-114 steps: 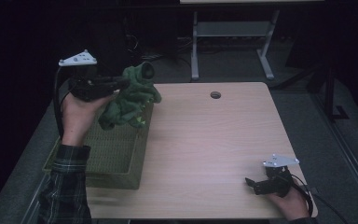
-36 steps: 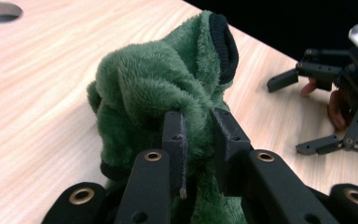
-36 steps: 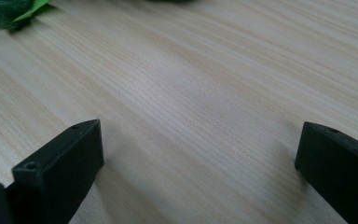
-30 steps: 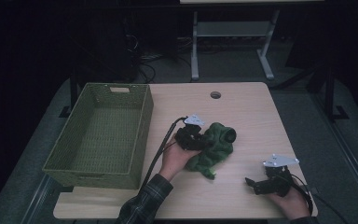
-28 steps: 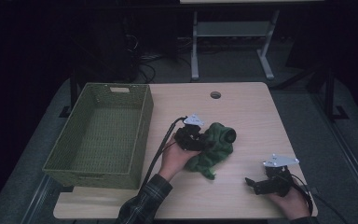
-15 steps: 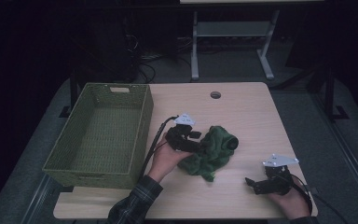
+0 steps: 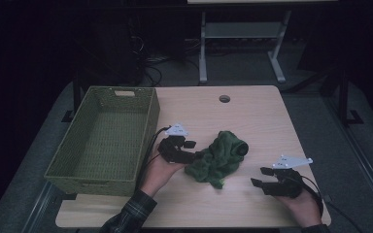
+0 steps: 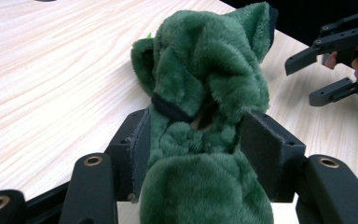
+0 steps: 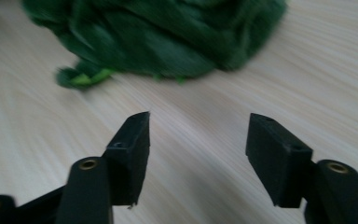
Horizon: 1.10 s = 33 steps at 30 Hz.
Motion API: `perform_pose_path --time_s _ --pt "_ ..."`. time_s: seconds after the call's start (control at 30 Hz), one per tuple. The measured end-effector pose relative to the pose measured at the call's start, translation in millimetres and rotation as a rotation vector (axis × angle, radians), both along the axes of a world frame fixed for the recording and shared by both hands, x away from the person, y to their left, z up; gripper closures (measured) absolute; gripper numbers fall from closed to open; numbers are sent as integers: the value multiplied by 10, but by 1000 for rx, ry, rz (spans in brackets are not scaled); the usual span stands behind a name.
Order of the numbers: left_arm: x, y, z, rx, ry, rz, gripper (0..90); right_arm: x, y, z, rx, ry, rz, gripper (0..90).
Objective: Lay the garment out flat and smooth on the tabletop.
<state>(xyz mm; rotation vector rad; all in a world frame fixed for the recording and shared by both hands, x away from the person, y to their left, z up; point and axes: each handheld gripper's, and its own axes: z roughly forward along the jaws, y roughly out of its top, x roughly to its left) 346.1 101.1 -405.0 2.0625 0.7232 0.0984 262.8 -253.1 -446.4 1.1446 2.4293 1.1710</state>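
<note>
At frame centre, the left hand-held gripper [image 7: 194,156] grasps the dark green plush toy [image 7: 220,157]; the right hand-held gripper [image 7: 257,183], released, should probably approach it next.

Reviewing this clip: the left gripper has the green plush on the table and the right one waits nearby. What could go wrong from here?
1. The left gripper pinches only soft pile at one end of the green plush toy; lifted, the fabric might slip out or the toy may sag and swing.
2. The right gripper sits open close beside the toy; a sideways drag could bump it.
3. The wicker basket stands right beside the left forearm, so a careless pull back might knock its wall.
</note>
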Motion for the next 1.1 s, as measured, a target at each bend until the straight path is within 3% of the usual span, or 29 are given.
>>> perform_pose_path --time_s 0.07,0.3,0.43,0.7,0.93,1.1 --pt "-11 12 -11 1 2 5 424 -1 36 25 11 3 10 451" --pt "-98 90 -107 -8 7 23 424 26 390 206 54 -19 136 533" --pt "-188 136 -134 -14 13 21 424 76 558 273 53 -32 176 564" --pt "-410 250 -186 -30 20 8 395 242 788 361 61 -46 218 584" --pt "-644 226 -225 16 -10 -6 364 380 1014 414 64 -46 253 593" --pt "-745 253 -322 29 -6 -8 358 465 1162 422 68 -50 269 606"
